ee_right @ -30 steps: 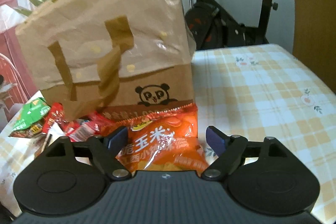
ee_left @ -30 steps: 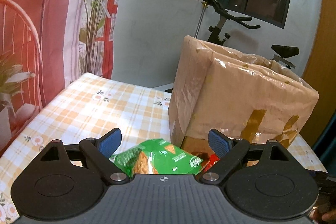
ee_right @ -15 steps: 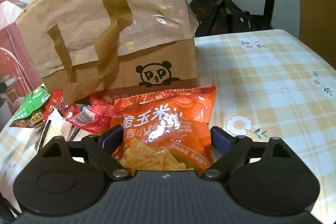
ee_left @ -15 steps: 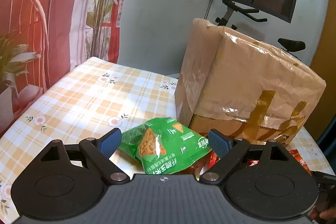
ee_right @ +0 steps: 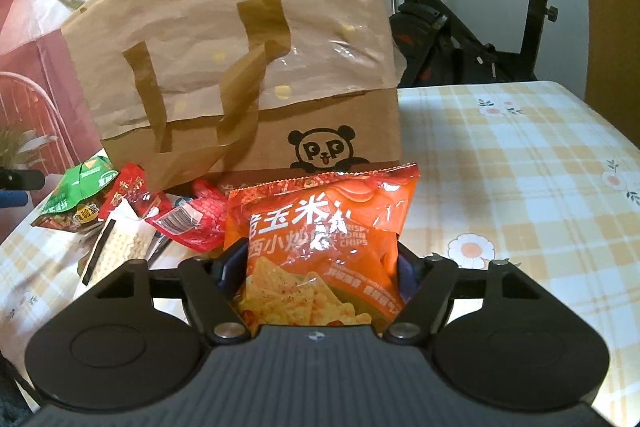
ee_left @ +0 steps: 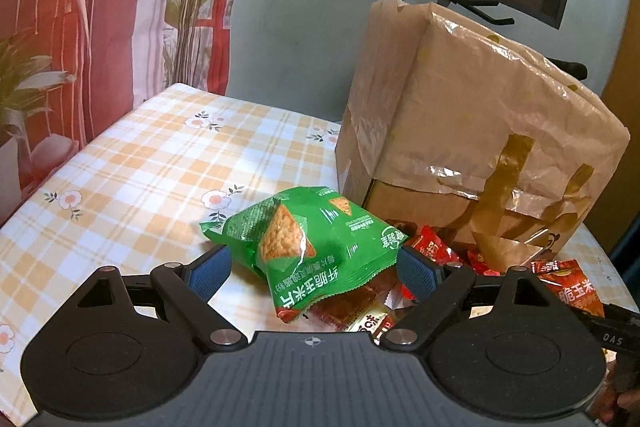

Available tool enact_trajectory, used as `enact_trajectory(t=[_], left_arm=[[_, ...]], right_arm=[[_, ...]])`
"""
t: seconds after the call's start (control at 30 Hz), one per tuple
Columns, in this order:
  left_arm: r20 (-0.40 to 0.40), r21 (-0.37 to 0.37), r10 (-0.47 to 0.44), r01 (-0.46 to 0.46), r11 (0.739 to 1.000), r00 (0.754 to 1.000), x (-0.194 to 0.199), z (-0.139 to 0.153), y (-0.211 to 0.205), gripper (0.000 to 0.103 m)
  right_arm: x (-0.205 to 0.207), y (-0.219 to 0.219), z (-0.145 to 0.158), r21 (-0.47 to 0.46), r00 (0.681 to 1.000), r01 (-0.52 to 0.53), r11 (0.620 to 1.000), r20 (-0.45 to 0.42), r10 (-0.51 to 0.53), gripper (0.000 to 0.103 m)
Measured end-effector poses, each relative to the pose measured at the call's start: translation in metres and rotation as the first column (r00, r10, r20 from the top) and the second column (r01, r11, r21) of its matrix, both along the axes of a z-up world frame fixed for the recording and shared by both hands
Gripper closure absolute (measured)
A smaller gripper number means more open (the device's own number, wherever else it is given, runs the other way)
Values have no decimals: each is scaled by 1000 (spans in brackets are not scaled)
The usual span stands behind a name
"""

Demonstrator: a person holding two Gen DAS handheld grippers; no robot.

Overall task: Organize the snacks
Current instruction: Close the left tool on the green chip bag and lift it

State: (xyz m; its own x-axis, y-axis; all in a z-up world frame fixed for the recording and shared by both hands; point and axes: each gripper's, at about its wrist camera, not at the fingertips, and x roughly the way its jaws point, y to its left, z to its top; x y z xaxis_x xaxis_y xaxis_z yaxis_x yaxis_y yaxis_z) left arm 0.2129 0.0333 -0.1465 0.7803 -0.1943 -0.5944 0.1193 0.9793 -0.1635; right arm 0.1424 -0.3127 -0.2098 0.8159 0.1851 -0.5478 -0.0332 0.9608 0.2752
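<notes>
A green corn-chip bag (ee_left: 316, 247) lies on the checked tablecloth, on top of small red snack packets (ee_left: 432, 251). My left gripper (ee_left: 314, 273) is open, its blue pads on either side of the green bag, apart from it. In the right wrist view an orange corn-chip bag (ee_right: 324, 239) sits between the blue pads of my right gripper (ee_right: 320, 269), which press on its sides. The green bag (ee_right: 80, 187) shows at the far left there. A tall brown paper bag (ee_left: 472, 131) with a panda logo (ee_right: 324, 151) stands upright behind the snacks, its top folded shut.
Several small red and white packets (ee_right: 160, 219) lie between the two chip bags. The checked tablecloth (ee_left: 132, 163) extends left and far (ee_right: 520, 155). An exercise bike (ee_right: 460, 27) stands beyond the table. A red curtain and plant (ee_left: 120, 7) are at left.
Both grippers have moved forward and down over their bags. The right gripper's jaws have closed in onto the orange bag. The left jaws stay wide around the green bag.
</notes>
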Motion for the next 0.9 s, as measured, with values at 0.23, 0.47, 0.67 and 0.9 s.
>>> enact_trajectory(t=[0.23, 0.47, 0.67, 0.9], left_arm=[[-2, -4, 68, -68, 998, 998, 20, 1, 2, 12], [-90, -86, 189, -197, 977, 978, 54, -8, 14, 11], [-176, -177, 226, -256, 950, 958, 59, -29, 24, 7], [-209, -239, 174, -223, 945, 962, 64, -44, 16, 5]], right_arm=[[1, -3, -1, 12, 1000, 4, 1000, -3, -4, 30], [1, -2, -1, 16, 1000, 4, 1000, -3, -4, 30], [2, -2, -2, 26, 1000, 4, 1000, -6, -4, 30], [3, -2, -2, 35, 1000, 5, 999, -9, -5, 30]])
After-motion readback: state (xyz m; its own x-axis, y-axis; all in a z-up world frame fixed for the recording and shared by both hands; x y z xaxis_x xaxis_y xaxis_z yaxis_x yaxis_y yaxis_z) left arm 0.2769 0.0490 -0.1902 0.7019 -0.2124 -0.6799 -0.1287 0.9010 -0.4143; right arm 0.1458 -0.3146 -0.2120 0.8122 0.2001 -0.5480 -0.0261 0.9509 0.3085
